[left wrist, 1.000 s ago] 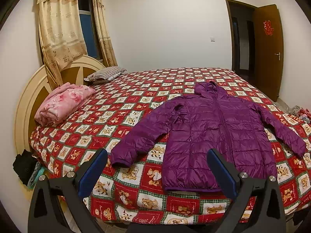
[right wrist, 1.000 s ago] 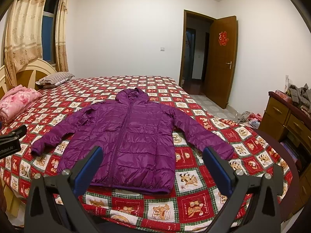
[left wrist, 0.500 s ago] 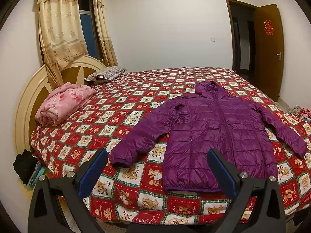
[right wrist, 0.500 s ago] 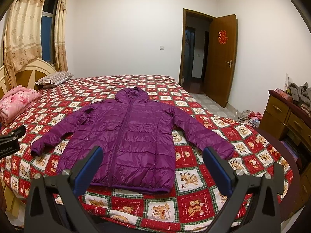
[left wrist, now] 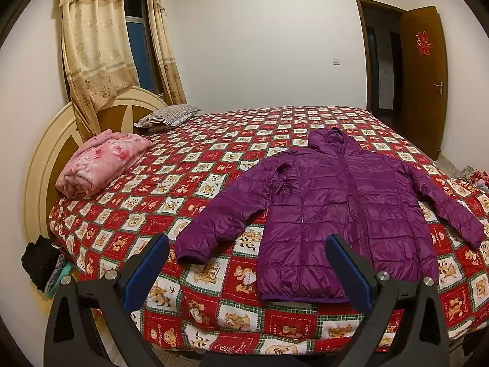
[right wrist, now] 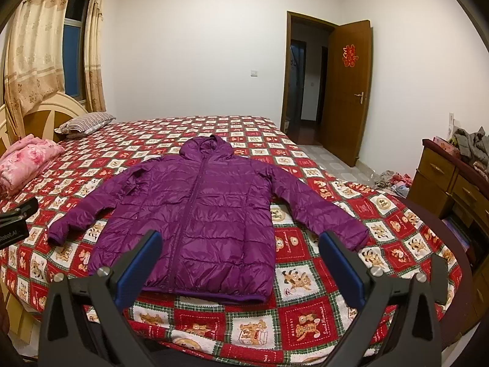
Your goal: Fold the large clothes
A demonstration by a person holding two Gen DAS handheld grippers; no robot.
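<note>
A purple hooded puffer jacket point(left wrist: 342, 205) lies flat, front up and zipped, on the red patterned bedspread point(left wrist: 214, 153), hem toward me, both sleeves spread out. It also shows in the right wrist view point(right wrist: 201, 214). My left gripper point(left wrist: 247, 267) is open and empty, held off the bed's near edge between the left cuff and the hem. My right gripper point(right wrist: 240, 261) is open and empty, held before the hem's right half. Part of the left gripper point(right wrist: 15, 224) shows at the left edge of the right wrist view.
A folded pink blanket point(left wrist: 101, 162) and a striped pillow point(left wrist: 168, 117) lie by the headboard point(left wrist: 42, 165) on the left. A wooden dresser point(right wrist: 452, 183) with clothes on top stands on the right. An open door point(right wrist: 348, 91) is at the back right.
Both grippers have drifted very slightly toward the bed. The jacket has not moved and both jaws stay open.
</note>
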